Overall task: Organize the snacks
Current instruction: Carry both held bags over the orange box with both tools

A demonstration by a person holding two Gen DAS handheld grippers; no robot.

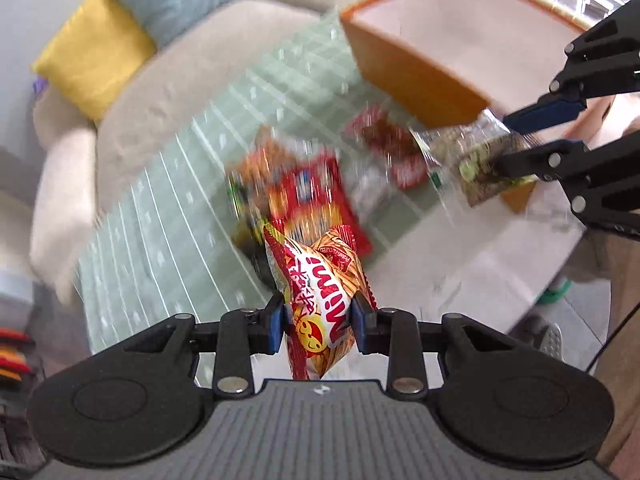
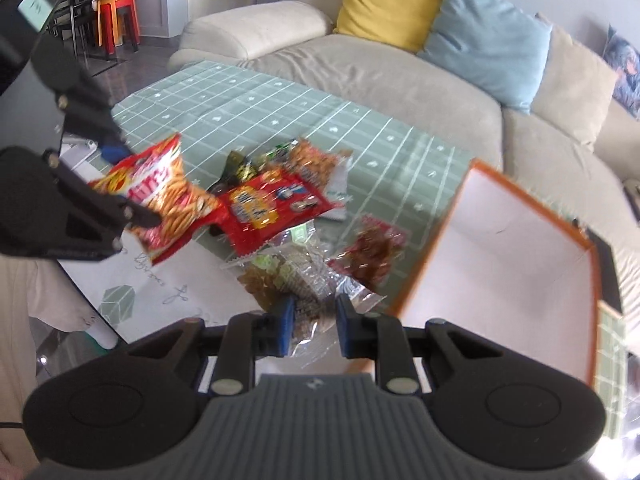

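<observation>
Left wrist view: transfer step, both packets lifted.
Left gripper (image 1: 319,322) pinching Mimi bag (image 1: 320,300); right gripper (image 2: 312,326) pinching clear packet (image 2: 298,280), above table (image 1: 500,240). Next: carry over box (image 2: 512,248), release.

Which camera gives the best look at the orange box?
The right wrist view: the orange box shows its open top and pale inside, apparently empty, beside the snack pile. The left wrist view catches only a blurred corner and orange side wall of it, at the frame's upper right.
</observation>
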